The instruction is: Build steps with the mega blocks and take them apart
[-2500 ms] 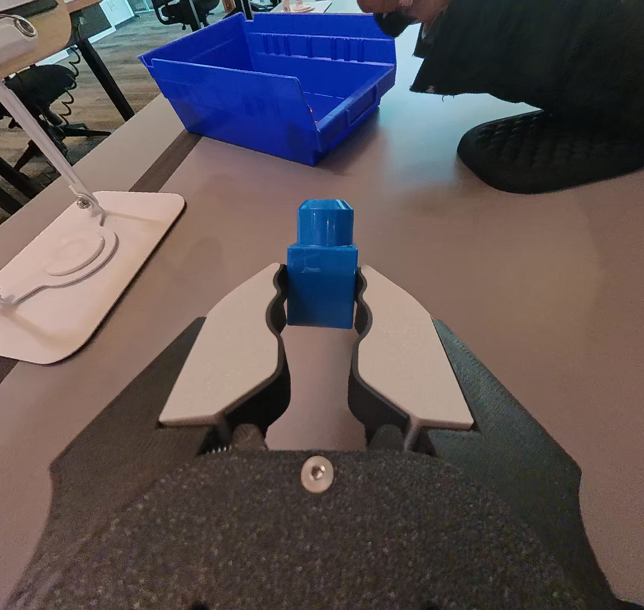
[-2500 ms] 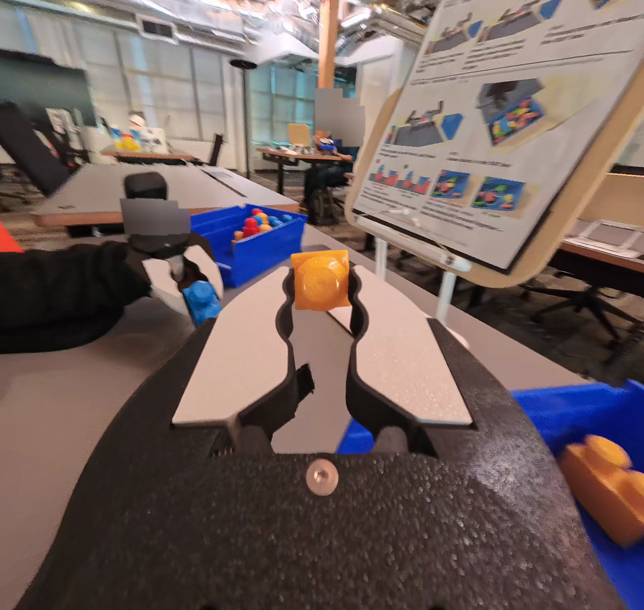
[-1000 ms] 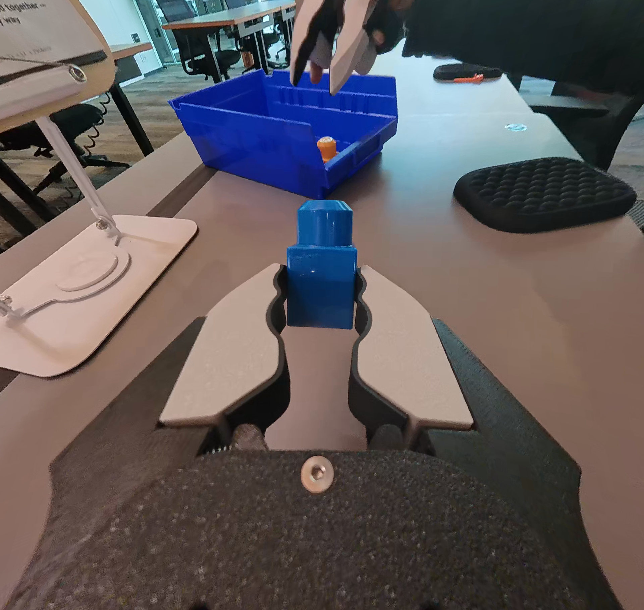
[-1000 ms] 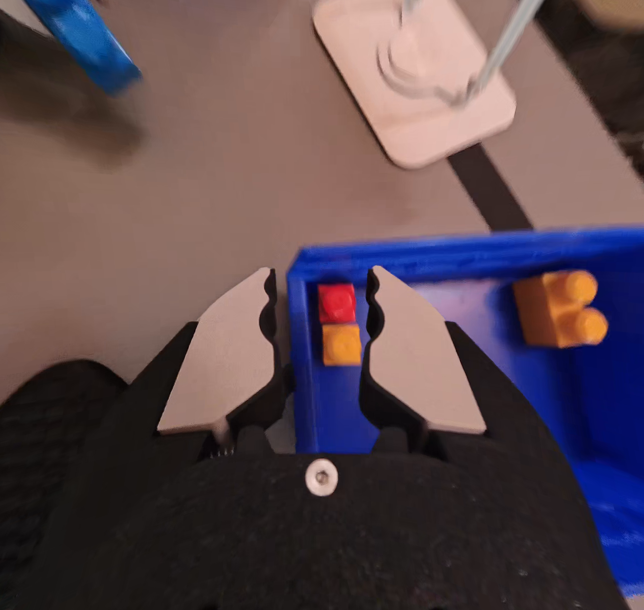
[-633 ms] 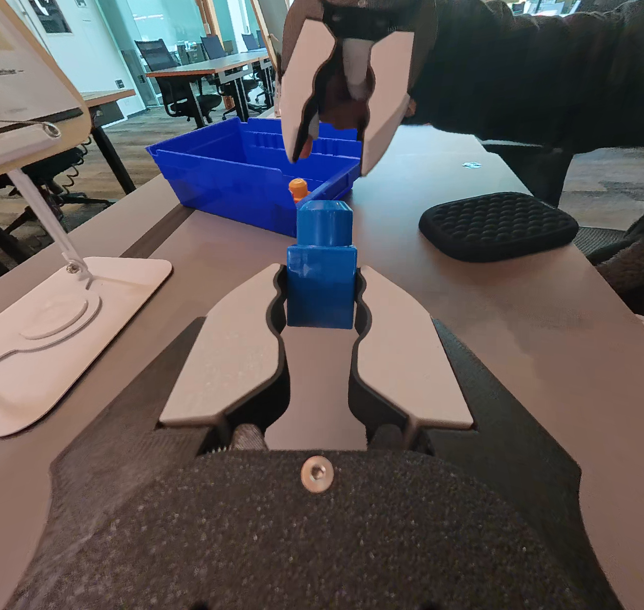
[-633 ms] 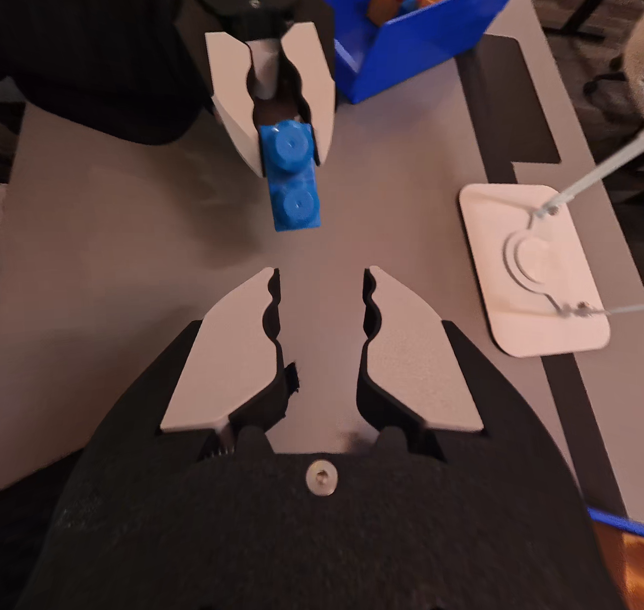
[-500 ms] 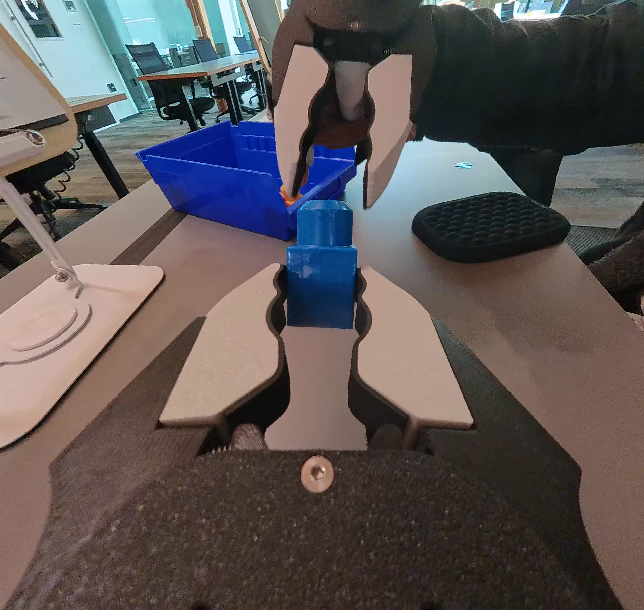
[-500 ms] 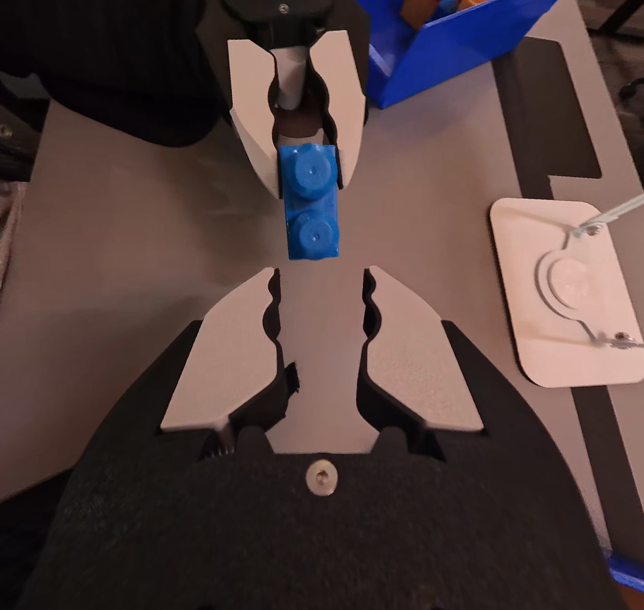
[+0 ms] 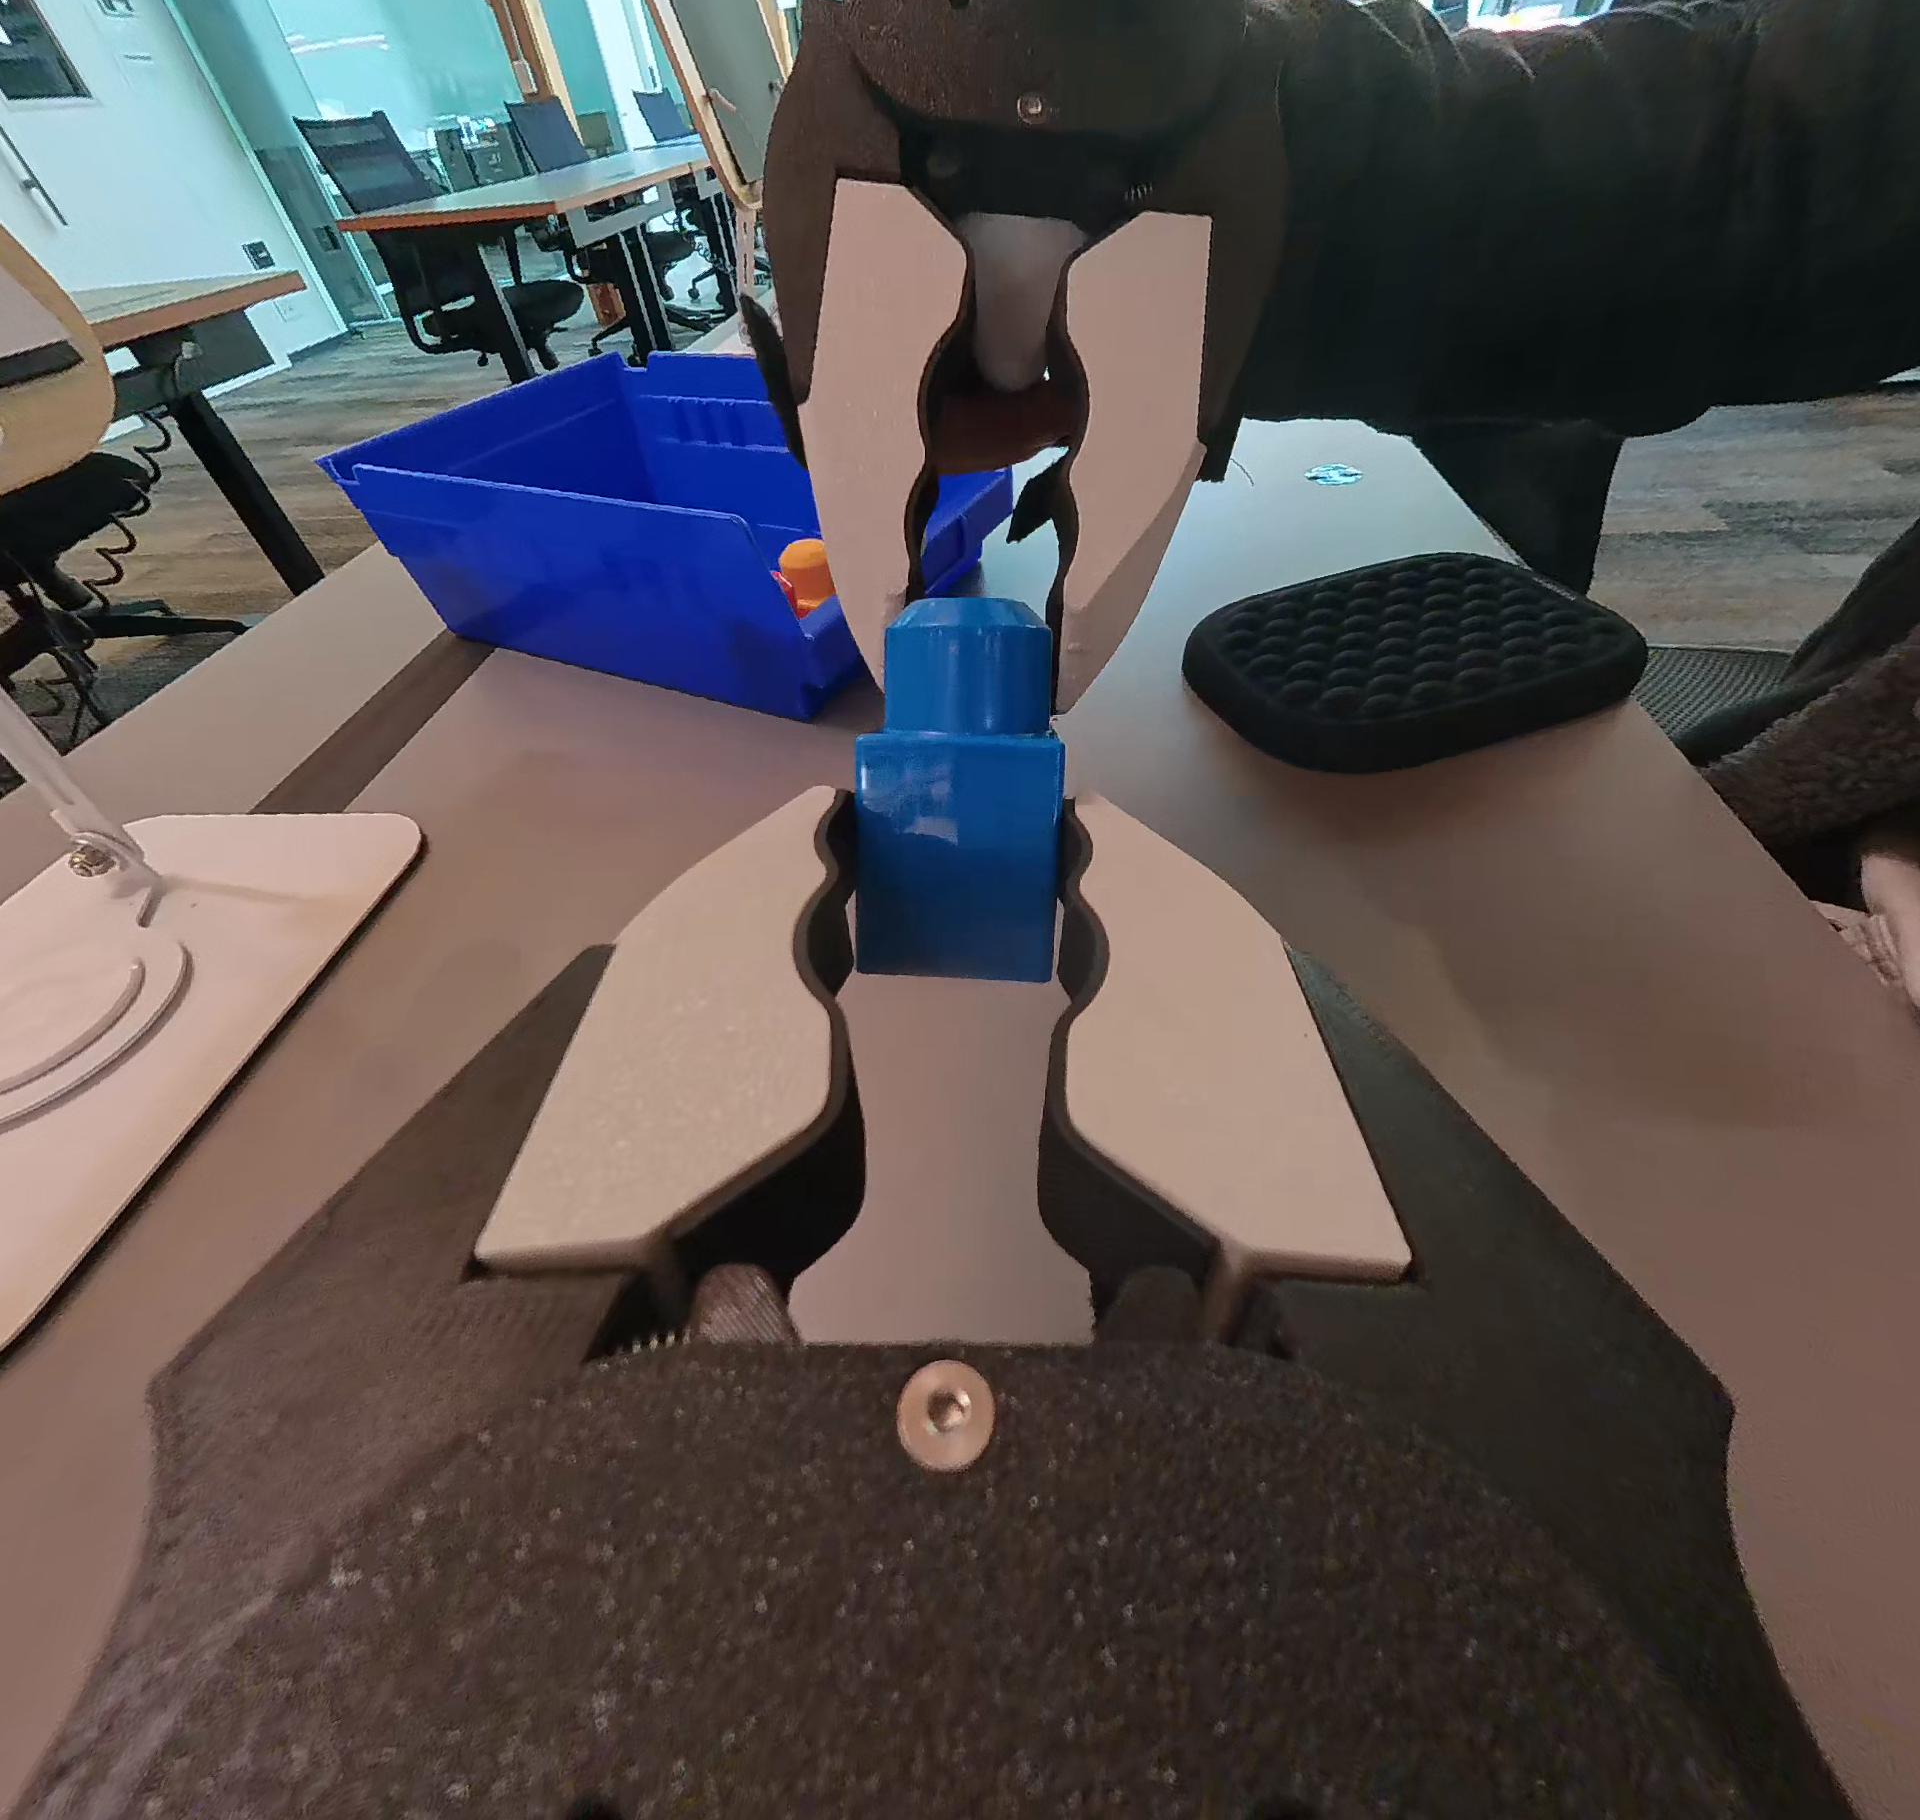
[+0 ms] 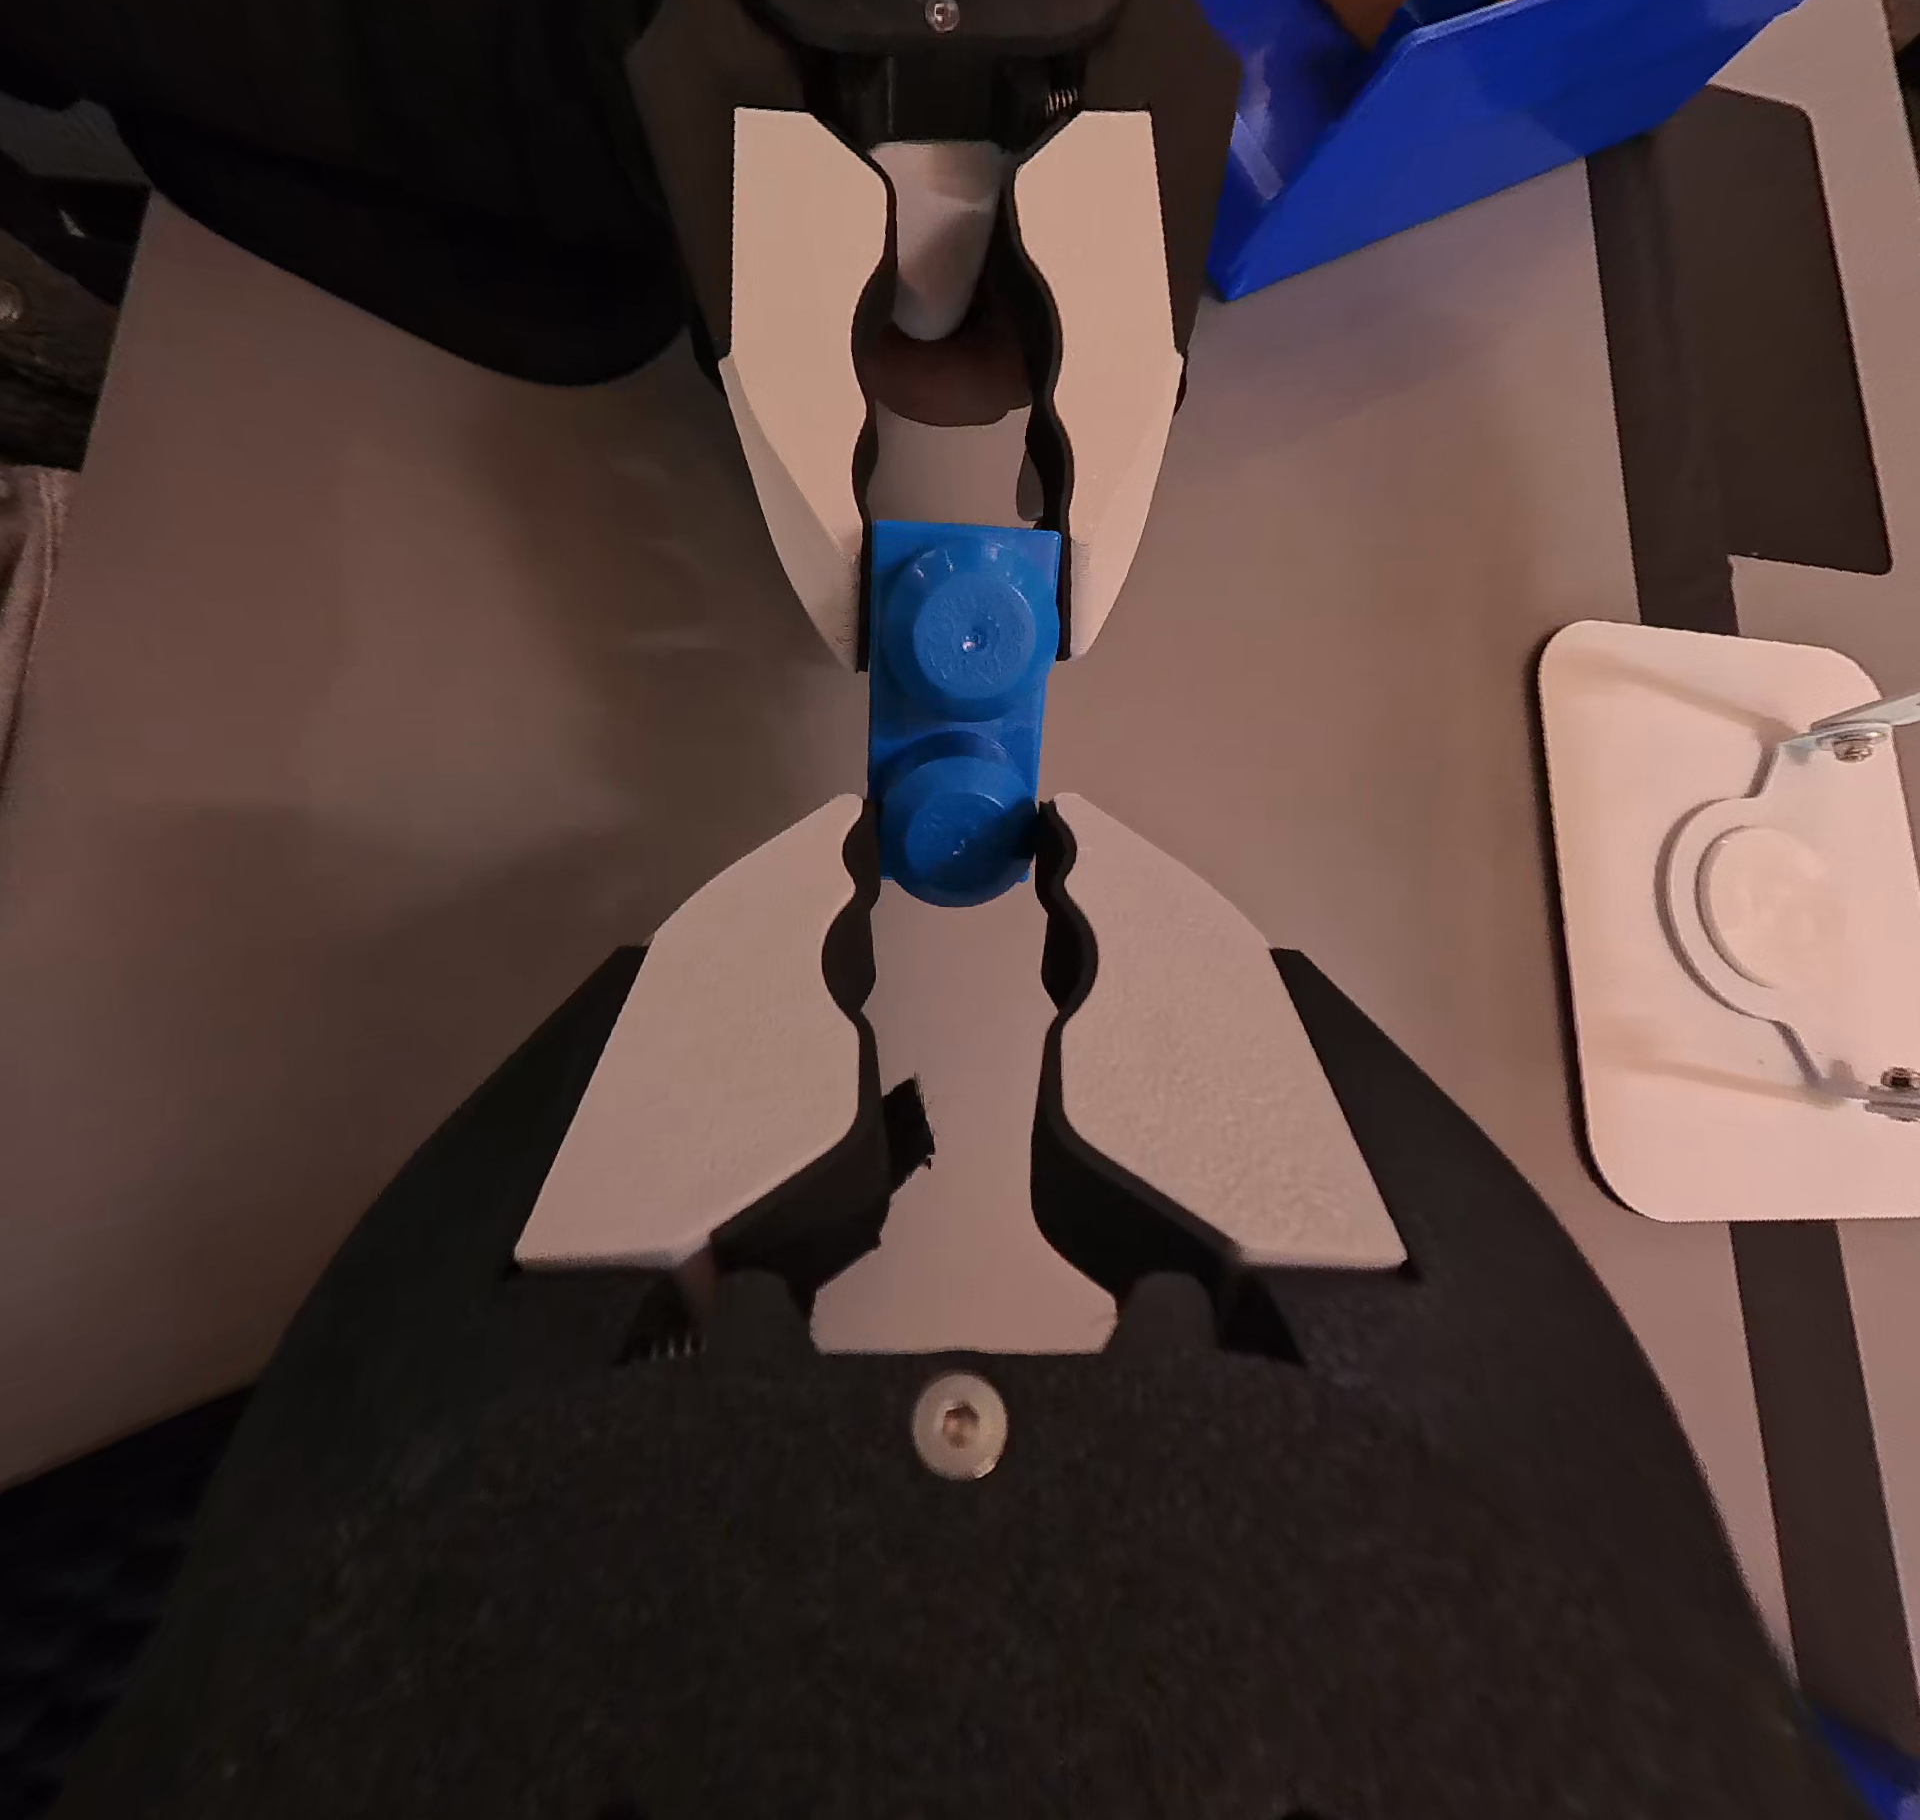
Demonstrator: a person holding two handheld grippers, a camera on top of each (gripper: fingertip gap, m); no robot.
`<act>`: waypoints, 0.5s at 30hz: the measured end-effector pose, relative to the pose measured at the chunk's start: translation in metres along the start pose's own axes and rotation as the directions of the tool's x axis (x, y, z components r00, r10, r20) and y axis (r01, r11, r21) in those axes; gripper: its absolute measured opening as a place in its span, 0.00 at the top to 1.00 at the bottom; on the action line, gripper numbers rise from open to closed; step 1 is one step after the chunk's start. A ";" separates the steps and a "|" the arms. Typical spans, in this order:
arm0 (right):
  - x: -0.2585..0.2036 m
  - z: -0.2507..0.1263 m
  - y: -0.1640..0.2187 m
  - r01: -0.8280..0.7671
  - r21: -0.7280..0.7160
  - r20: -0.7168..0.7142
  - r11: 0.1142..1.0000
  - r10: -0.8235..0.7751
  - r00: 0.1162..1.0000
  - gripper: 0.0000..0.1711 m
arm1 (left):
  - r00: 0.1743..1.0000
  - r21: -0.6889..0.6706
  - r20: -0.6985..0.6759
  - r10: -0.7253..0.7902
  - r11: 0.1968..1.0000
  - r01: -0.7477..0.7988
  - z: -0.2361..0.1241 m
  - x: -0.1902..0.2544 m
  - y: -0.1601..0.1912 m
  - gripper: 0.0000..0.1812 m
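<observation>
A blue two-stud block [image 9: 956, 866] is held in my left gripper [image 9: 956, 814], which is shut on one end of it, over the grey table [image 9: 1455, 991]. My right gripper [image 9: 977, 638] reaches in from the far side, pointing down. Its fingertips sit on both sides of the block's far stud. In the right wrist view the block [image 10: 956, 731] spans the two grippers. My right gripper [image 10: 954, 820] is closed on the near stud end and my left gripper [image 10: 961, 643] grips the far end. No other block is attached to it.
A blue bin [image 9: 582, 544] with an orange block [image 9: 805, 565] stands behind, to the left. A second blue bin [image 10: 1455, 129] holds several coloured blocks. A white stand base [image 9: 208, 939] lies to the left. A black dimpled pad [image 9: 1413, 658] lies to the right. Less than 4 cm separates the two grippers' tips.
My right gripper let go of an orange block at the bin, swung over to the blue block, came down on its free end and closed there. My left gripper kept hold throughout.
</observation>
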State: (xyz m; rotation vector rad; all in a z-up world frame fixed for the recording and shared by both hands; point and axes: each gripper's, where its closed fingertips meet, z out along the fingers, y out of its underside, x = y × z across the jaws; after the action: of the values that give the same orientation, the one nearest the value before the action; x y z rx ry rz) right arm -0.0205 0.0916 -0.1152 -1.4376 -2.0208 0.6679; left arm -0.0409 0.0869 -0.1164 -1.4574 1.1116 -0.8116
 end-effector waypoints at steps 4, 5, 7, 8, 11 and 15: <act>-0.001 -0.001 0.000 -0.005 -0.004 0.005 1.000 0.005 1.000 0.83 | 1.000 0.000 -0.002 0.000 1.000 0.000 0.001 0.001 0.000 0.80; -0.001 -0.001 0.000 -0.006 -0.006 0.006 1.000 0.006 1.000 0.83 | 1.000 -0.001 -0.003 -0.001 1.000 0.001 0.001 0.001 0.000 0.80; 0.000 -0.001 0.000 -0.009 -0.005 0.006 1.000 0.009 1.000 0.83 | 1.000 0.000 -0.001 -0.001 1.000 0.001 0.001 0.000 0.000 0.80; 0.000 -0.001 0.000 -0.011 -0.006 0.006 1.000 0.011 1.000 0.83 | 1.000 0.001 0.001 0.000 1.000 0.000 0.001 0.000 0.000 0.80; 0.004 -0.004 0.001 -0.008 -0.016 -0.008 1.000 0.008 1.000 0.83 | 0.999 0.020 0.038 0.003 1.000 -0.003 0.002 -0.005 -0.001 0.79; 0.026 -0.031 0.009 -0.026 -0.031 -0.061 0.999 0.024 0.998 0.83 | 0.995 -0.001 0.095 -0.017 1.000 0.017 -0.002 -0.018 0.007 0.75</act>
State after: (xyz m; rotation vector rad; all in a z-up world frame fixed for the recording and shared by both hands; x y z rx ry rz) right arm 0.0005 0.1213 -0.0949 -1.4861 -1.9786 0.5981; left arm -0.0499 0.1036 -0.1216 -1.4934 1.0291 -0.7456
